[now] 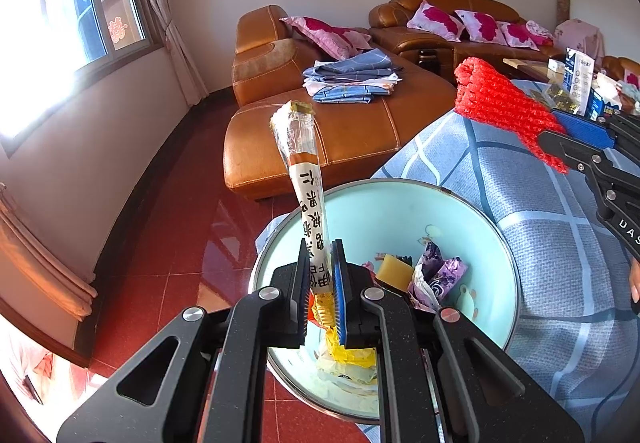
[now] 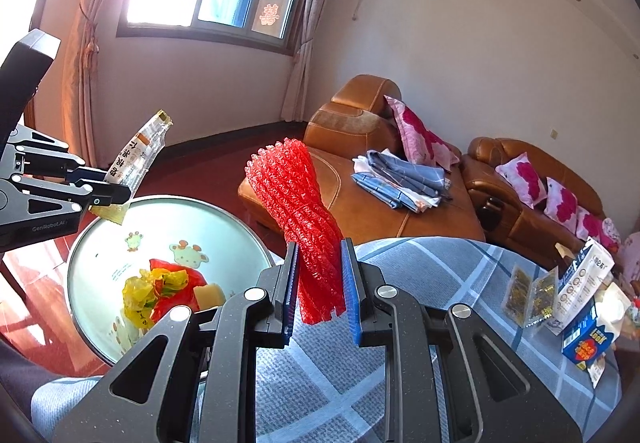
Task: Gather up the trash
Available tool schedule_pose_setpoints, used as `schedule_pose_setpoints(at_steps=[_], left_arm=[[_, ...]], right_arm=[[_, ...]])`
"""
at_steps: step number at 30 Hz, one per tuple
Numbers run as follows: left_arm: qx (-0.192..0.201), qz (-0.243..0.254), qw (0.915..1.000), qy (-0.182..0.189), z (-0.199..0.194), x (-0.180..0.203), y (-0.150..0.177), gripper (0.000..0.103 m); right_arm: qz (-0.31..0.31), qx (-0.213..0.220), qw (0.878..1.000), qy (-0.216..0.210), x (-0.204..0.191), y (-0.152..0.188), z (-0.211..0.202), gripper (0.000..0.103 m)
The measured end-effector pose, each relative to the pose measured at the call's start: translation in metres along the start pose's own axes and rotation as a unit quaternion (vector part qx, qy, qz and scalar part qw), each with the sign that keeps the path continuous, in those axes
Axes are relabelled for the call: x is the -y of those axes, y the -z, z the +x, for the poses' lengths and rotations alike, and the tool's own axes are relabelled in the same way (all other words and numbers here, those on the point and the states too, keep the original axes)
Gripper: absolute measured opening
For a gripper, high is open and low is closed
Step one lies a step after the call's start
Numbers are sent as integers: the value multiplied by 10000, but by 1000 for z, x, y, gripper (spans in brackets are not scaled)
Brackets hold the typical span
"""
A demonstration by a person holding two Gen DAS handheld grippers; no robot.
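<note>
1. The left claw [image 1: 322,283] is clenched on a long snack wrapper [image 1: 308,179], which stands up out of it and leans slightly left, directly above the pale blue bin [image 1: 480,227].
2. The right claw [image 2: 320,283] grips a red foam net [image 2: 304,211] at its lower end; the net rises upright from the pads, over the edge of the blue checked cloth [image 2: 420,271] covering the surface.
3. The bin stands on the red tiled floor [image 1: 168,251], just beside the cloth-covered surface. Inside lie a yellow block [image 1: 394,273], a purple wrapper [image 1: 440,275] and crumpled yellow plastic [image 1: 348,355], with red plastic [image 2: 180,283] among them in the right wrist view.
4. More litter waits on the cloth, well apart from the bin: clear packets with dark contents [image 2: 532,295], a white carton [image 2: 580,283] and a blue box [image 2: 588,347].
5. Beyond the bin stands a brown leather sofa [image 1: 360,131] with folded blue bedding [image 1: 352,79] and pink flowered pillows [image 1: 440,21].
6. Nothing lies between the wrapper and the bin's open mouth.
</note>
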State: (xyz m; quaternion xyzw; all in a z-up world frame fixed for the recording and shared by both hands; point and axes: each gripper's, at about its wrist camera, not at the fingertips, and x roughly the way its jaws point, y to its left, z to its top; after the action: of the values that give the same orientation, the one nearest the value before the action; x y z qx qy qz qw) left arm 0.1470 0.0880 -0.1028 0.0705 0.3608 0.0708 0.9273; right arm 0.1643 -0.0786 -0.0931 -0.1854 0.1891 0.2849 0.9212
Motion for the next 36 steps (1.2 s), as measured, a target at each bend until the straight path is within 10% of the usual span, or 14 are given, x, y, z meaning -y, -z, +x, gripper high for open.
schedule_pose_setpoints(at_steps=[11,15,17,21,23,36], left_arm=[[-34,-11,10000,50,1,2,3,11],[-44,20,10000,42,1,3,4,22],[4,-10,10000,-20,0,3,5,49],[159,-112,9998,3,-7,0,4,56],[348,-247,9991,-23,-14,-2,5,78],[1124,-531,9922,-2,-47,-2,2,90]], right_arm=[[-305,84,9994,-148,-13,-1,-3,23],[-417,135,9985,-328,-18,-1,-5,51],[-425,201,9983,-335,-18,0,-7,54],[-270,305,9989,-214,-13,1,-11,56],[-130,444,9989,-75,-8,1,-17,61],[679,902,9904,800,24,12,-45,71]])
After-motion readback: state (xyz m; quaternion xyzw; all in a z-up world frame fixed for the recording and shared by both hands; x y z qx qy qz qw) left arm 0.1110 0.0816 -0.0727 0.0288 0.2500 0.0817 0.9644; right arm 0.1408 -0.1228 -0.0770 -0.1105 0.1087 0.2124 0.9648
